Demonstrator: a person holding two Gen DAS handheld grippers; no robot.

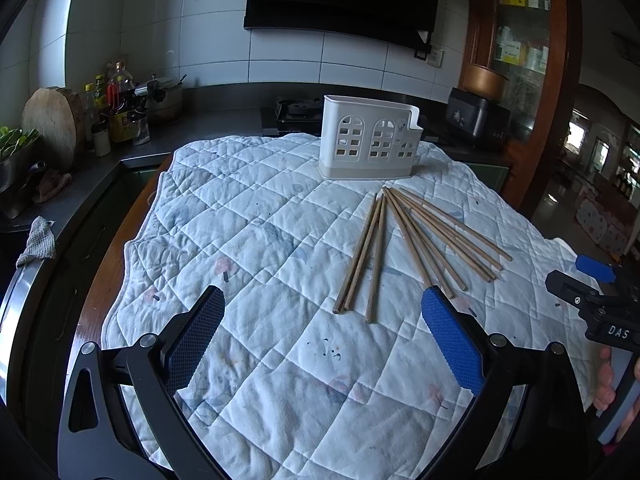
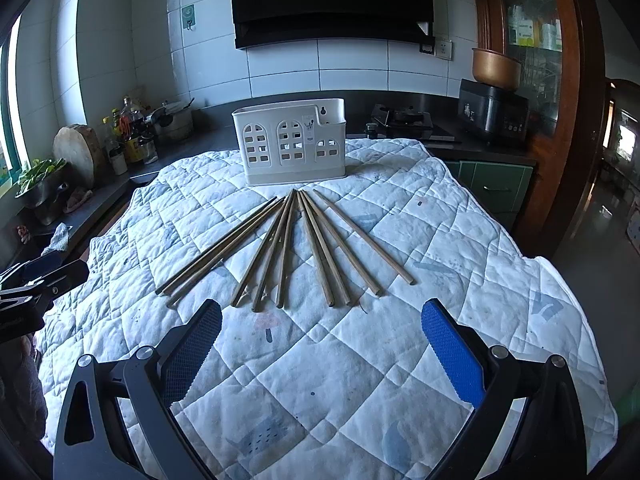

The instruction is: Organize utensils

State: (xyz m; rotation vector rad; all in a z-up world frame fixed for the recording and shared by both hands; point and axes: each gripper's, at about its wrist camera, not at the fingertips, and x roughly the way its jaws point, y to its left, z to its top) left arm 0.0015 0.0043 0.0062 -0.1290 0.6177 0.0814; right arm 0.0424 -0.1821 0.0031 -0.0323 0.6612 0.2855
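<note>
Wooden chopsticks (image 2: 298, 248) lie loose on the quilted cloth (image 2: 460, 216), fanned out: far tips bunched together just short of the white utensil holder (image 2: 291, 142), near ends spread toward the cameras. Nine or so, exact count hard to tell. Long axes run roughly away from the grippers, toward the holder. Holder stands upright at the far side of the cloth, arched cut-outs facing us; from these views nothing shows inside it.

Right gripper (image 2: 322, 346) sits square in front of the fan, near ends just ahead of its fingertips, chopsticks pointing straight out from it. Jaws wide apart, holding nothing. Left gripper (image 1: 324, 334) is off to the side: chopsticks lie ahead and to its right, nearest ends close to its right finger (image 1: 448, 336). Jaws also wide apart, holding nothing.

Judgement: right gripper is nearer and better lined up. Since sticks lie along the approach line, a grasp likely needs closing across a near end, or a wrist turn. Nothing organized yet.

Kitchen counter (image 1: 208, 124) with bottles behind.
</note>
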